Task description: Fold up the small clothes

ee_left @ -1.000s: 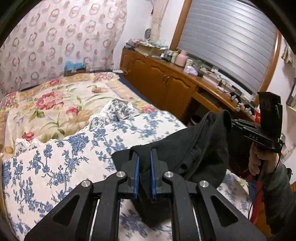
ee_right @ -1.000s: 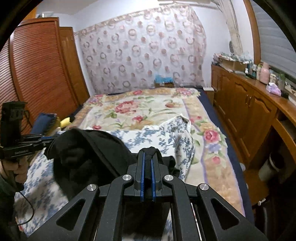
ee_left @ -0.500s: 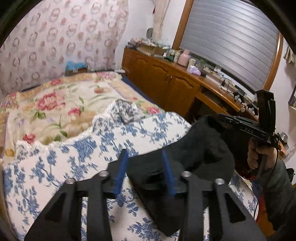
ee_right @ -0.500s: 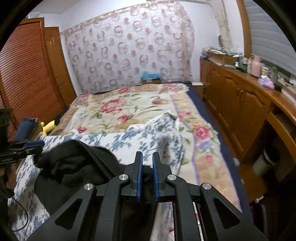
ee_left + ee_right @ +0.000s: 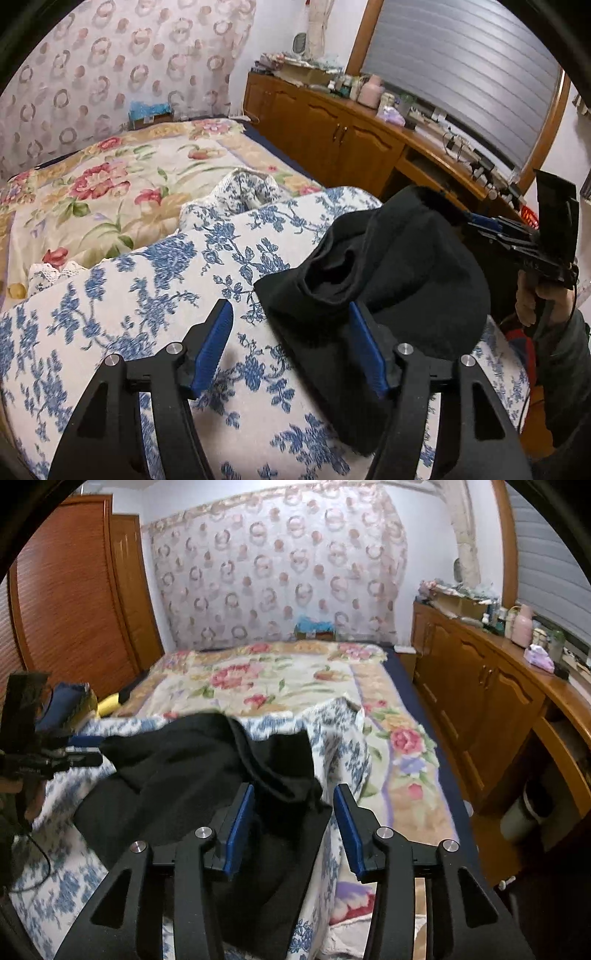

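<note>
My left gripper (image 5: 291, 347) is spread wide, its right pad touching the crumpled black fleece garment (image 5: 399, 280) at two o'clock. Only my right gripper (image 5: 293, 829), also spread, shows that garment (image 5: 192, 775) draped across the blue-flowered white quilt (image 5: 343, 746). Beyond lie a rose-patterned bedspread (image 5: 266, 679), a wooden cabinet (image 5: 476, 698) at three o'clock and a ring-patterned curtain (image 5: 273, 568).

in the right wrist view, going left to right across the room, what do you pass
left gripper → black garment → blue-flowered white cover → floral bedspread → wooden cabinets
</note>
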Action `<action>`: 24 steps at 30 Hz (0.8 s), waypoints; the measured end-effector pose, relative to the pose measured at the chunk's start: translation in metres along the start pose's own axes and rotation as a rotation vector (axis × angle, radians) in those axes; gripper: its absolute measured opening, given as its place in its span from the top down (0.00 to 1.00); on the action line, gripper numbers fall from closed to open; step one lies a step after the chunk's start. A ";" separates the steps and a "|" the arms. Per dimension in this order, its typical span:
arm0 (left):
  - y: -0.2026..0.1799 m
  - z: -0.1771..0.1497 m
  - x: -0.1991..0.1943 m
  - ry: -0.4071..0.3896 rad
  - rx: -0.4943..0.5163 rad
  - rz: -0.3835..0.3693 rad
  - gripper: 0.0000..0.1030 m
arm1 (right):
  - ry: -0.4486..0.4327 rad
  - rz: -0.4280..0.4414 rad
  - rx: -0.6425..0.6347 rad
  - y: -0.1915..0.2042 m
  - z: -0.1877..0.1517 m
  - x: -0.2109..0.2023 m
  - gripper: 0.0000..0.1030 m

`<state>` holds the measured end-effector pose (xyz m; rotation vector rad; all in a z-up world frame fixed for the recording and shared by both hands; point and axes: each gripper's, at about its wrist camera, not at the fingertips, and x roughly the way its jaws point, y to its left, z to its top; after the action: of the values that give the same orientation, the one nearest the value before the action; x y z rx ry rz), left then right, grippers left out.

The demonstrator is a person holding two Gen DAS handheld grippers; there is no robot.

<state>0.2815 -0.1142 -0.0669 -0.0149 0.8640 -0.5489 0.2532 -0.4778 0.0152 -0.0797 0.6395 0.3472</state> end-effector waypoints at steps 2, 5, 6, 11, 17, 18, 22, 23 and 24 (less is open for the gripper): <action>-0.001 0.004 0.008 0.015 0.008 0.005 0.37 | 0.022 0.011 -0.009 0.000 0.002 0.006 0.55; -0.002 0.011 0.019 0.030 0.024 0.019 0.37 | 0.040 0.033 -0.012 -0.003 0.012 0.014 0.55; -0.002 0.013 0.021 0.030 0.029 0.026 0.37 | 0.045 0.037 -0.010 -0.005 0.014 0.017 0.55; 0.007 0.022 0.028 0.002 0.018 0.103 0.37 | 0.029 0.063 0.012 -0.015 0.026 0.024 0.80; 0.013 0.016 0.020 -0.007 -0.019 0.092 0.36 | 0.007 -0.045 0.063 -0.028 0.032 0.020 0.83; 0.013 0.015 0.019 -0.004 -0.018 0.085 0.37 | 0.003 -0.051 0.068 -0.029 0.032 0.016 0.82; 0.006 0.008 0.022 0.024 -0.011 0.049 0.37 | 0.001 -0.066 0.080 -0.027 0.033 0.006 0.54; 0.005 0.007 0.025 0.033 -0.010 0.048 0.37 | 0.005 -0.056 0.079 -0.024 0.031 0.005 0.53; 0.004 0.006 0.028 0.040 -0.011 0.049 0.37 | 0.011 -0.046 0.074 -0.018 0.028 0.005 0.49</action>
<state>0.3022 -0.1244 -0.0836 0.0074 0.9039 -0.4999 0.2795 -0.4881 0.0341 -0.0253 0.6596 0.2780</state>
